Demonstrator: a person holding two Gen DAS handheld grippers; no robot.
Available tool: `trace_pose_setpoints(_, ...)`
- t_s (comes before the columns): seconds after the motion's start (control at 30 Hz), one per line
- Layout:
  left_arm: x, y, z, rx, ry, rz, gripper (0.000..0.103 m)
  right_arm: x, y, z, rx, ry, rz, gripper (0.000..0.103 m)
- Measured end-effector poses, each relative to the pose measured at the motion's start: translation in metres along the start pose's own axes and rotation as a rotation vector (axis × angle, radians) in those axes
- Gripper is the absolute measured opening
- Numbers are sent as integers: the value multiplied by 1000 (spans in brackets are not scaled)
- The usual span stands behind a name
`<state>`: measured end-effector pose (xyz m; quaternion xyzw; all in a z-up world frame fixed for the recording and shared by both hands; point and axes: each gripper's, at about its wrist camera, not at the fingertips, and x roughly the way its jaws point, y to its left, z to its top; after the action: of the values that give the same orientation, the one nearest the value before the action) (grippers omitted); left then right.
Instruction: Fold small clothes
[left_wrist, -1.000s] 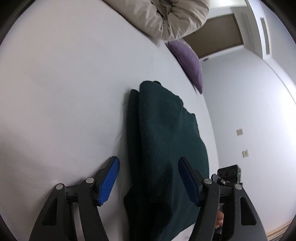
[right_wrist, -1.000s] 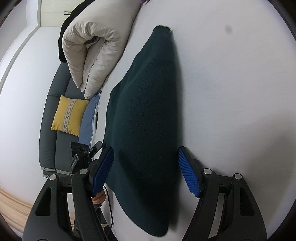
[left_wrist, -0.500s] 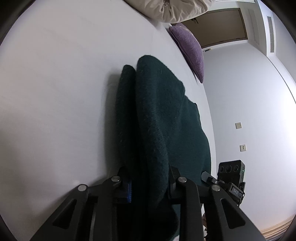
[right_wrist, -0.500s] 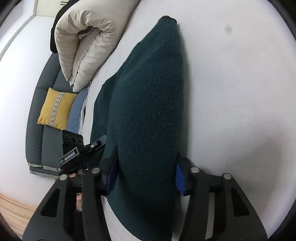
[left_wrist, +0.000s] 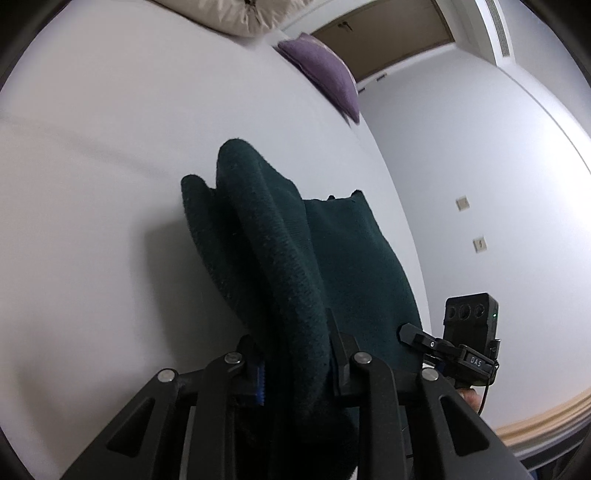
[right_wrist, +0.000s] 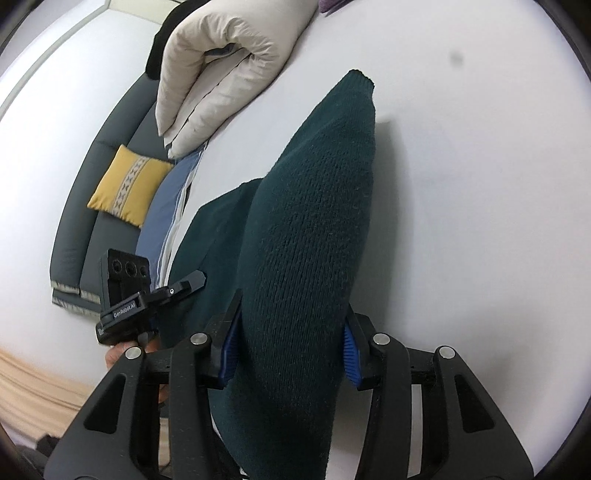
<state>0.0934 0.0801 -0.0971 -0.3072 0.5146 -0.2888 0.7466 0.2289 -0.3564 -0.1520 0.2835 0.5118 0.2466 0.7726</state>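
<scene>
Jaws of left gripper (left_wrist: 295, 363) and right gripper (right_wrist: 288, 343) both clamped on dark green knit (right_wrist: 314, 221), raised off white sheet (left_wrist: 92, 184)

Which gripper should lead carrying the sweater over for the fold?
Neither clearly. Left gripper and right gripper are both clamped on the lifted near edge of the sweater; probably move them together.

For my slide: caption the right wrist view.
Right gripper clamped on a dark green knit garment, lifting it off the white bed.
</scene>
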Motion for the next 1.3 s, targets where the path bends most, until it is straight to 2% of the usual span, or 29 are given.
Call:
trace_pose_setpoints(0.23, -5, -19, -64, 39, 31, 24, 26, -43, -26, -95, 47, -4, 32, 42)
trace_pose_setpoints(0.37, 7, -3, -85, 13, 62, 83, 27, -51, -49, -135, 87, -6, 31, 43)
trace_pose_setpoints(0.5, 16, 13, -94, -27, 63, 63, 31, -49, -77, -154, 134, -31, 77, 44)
trace_pose_setpoints(0.7, 16, 12, -101, -53, 29, 54, 37, -49, -76, -160, 117, -40, 74, 48)
trace_pose_setpoints(0.8, 8, 3, -110, -52, -12, 84, 43, -53, -71, -160, 125, -74, 52, 50)
trace_pose_setpoints(0.93, -20, -9, -121, -7, -99, 151, 46, -73, -74, -167, 156, -141, 24, 50)
trace_pose_setpoints(1.1, -58, -60, -144, 176, -257, 311, 74, -125, -85, -180, 176, -256, -83, 52)
trace_pose_setpoints(1.13, -65, -70, -147, 219, -289, 356, 76, -134, -83, -183, 166, -277, -109, 52)
trace_pose_setpoints(1.3, -93, -122, -173, 412, -489, 523, 103, -163, -47, -194, 32, -348, -259, 52)
